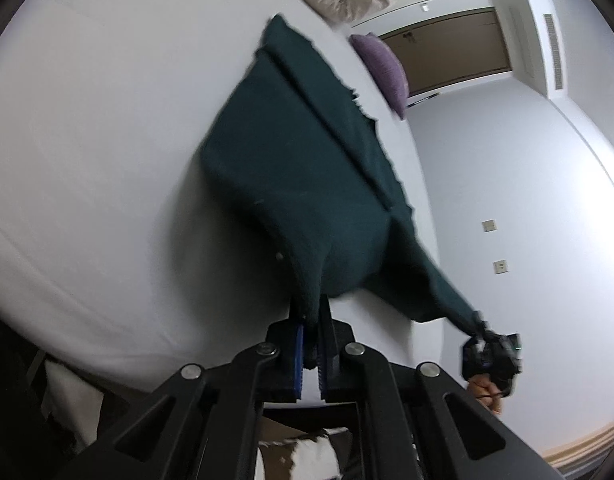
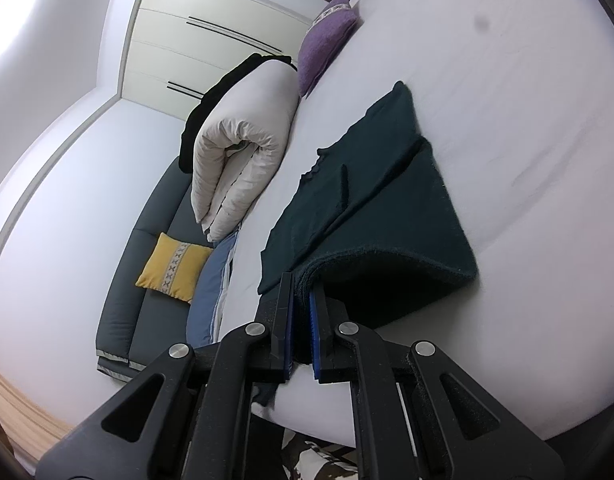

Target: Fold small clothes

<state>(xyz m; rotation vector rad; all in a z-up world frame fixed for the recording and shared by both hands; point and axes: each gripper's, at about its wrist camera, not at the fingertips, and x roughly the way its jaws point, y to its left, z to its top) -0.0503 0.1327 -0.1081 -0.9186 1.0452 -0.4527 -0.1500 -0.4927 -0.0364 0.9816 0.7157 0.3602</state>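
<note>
Both tools, left tool [image 1: 312,320] and right tool [image 2: 301,300], are clamped on the near hem of the dark green garment [image 2: 379,184]; its length runs straight away across the bed [image 2: 507,80], so the fold likely goes forward.

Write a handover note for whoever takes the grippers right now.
Left gripper: shut on the near edge of the garment.
Right gripper: shut on the same near edge at its other corner.
Garment: dark green, far part lying on the white bed, near edge lifted off it between the two grippers.
Done: side portions look already folded inward; near edge picked up.
Left: probably carry the near edge over toward the far end, lay it down, release both, smooth.
</note>
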